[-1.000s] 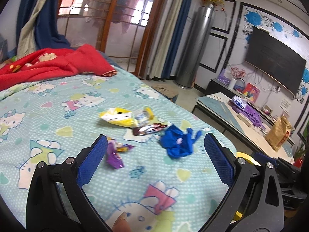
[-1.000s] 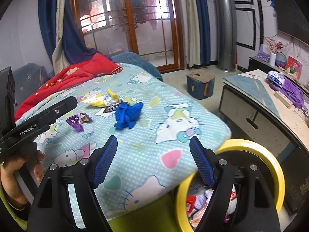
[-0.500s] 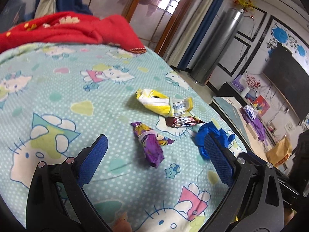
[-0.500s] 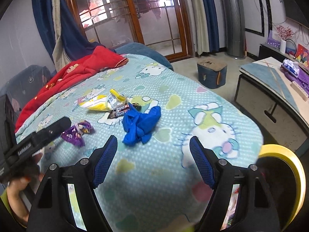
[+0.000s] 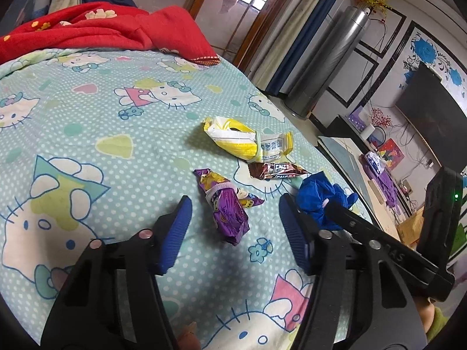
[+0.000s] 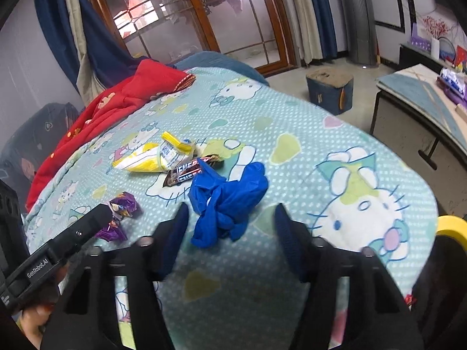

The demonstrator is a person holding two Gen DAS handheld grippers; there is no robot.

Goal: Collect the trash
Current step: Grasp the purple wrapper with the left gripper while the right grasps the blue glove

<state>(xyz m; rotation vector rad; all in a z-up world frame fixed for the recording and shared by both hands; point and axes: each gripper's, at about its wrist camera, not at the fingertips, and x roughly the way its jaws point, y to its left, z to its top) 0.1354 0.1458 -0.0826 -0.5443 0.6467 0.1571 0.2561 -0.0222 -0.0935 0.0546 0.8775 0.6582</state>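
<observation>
Yellow bin rim [image 6: 451, 225] shows, contents hidden.

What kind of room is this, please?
Probably a bedroom that also serves as a living room: a bed with a cartoon-cat sheet, a red blanket and a wall television.

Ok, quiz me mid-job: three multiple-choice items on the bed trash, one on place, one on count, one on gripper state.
1. The purple wrapper lies
A) between the left gripper fingers
B) on the red blanket
C) on the floor

2. Trash pieces on the bedsheet:
A) two
B) five
C) eight

3. The right gripper is
A) clamped on a bottle
B) open around the blue glove
C) inside a drawer

Answers: 1 A, the wrapper sits in the gap; 2 B, three wrappers beside glove and purple one; 3 B, its jaws have just been closing but stand apart.
</observation>
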